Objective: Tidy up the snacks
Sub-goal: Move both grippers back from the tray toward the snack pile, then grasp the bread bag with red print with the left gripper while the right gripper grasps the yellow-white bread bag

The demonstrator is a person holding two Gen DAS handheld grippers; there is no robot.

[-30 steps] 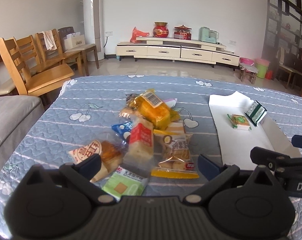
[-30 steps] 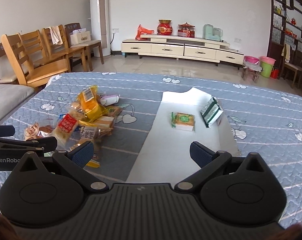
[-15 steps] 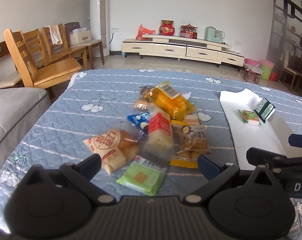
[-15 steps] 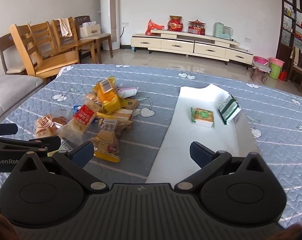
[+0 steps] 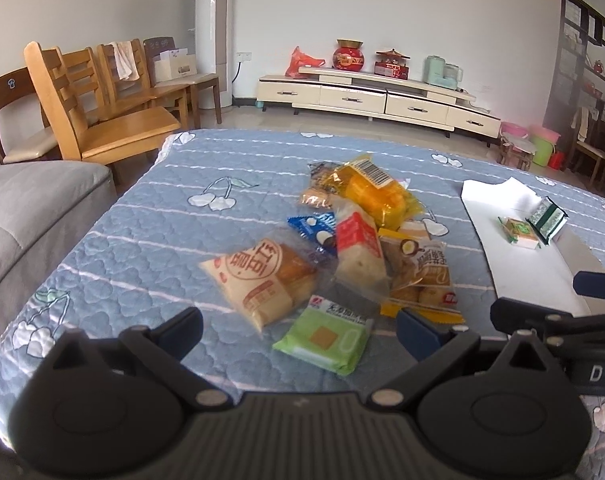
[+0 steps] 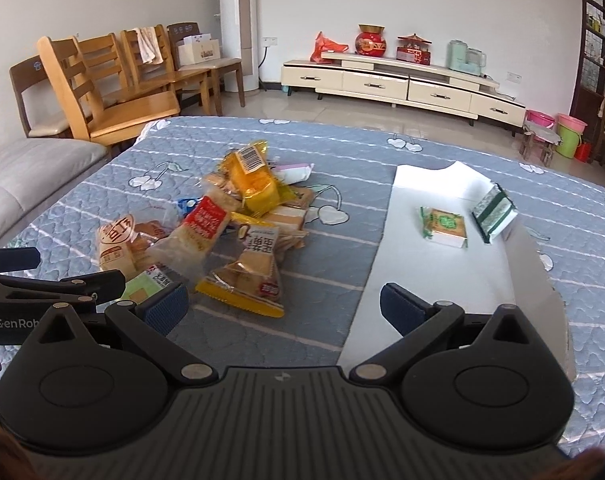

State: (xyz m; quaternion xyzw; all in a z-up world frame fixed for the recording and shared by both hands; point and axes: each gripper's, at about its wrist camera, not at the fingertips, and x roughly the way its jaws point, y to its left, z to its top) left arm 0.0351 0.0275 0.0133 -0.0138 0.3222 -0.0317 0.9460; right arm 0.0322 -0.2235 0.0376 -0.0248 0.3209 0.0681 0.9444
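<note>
A heap of wrapped snacks lies on the blue quilted table: a yellow cake pack [image 5: 376,194], a red-and-white pack [image 5: 360,248], a bread pack [image 5: 262,276], a yellow-edged biscuit bag [image 5: 422,276] and a green wafer pack [image 5: 326,338]. My left gripper [image 5: 298,330] is open just short of the green wafer pack, nothing between its fingers. The white tray [image 6: 434,272] holds a small green-labelled snack [image 6: 446,226] and a green-striped pack [image 6: 494,212]. My right gripper [image 6: 284,306] is open over the table at the tray's near left edge.
Wooden chairs [image 5: 98,108] stand past the table's far left corner, and a grey sofa [image 5: 22,208] runs along the left side. A low TV cabinet [image 5: 382,94] lines the far wall. Bare cloth lies left of the heap.
Both grippers have drawn back and shifted left, so the snack heap sits more central in each view. Both stay open. The snacks have not moved.
</note>
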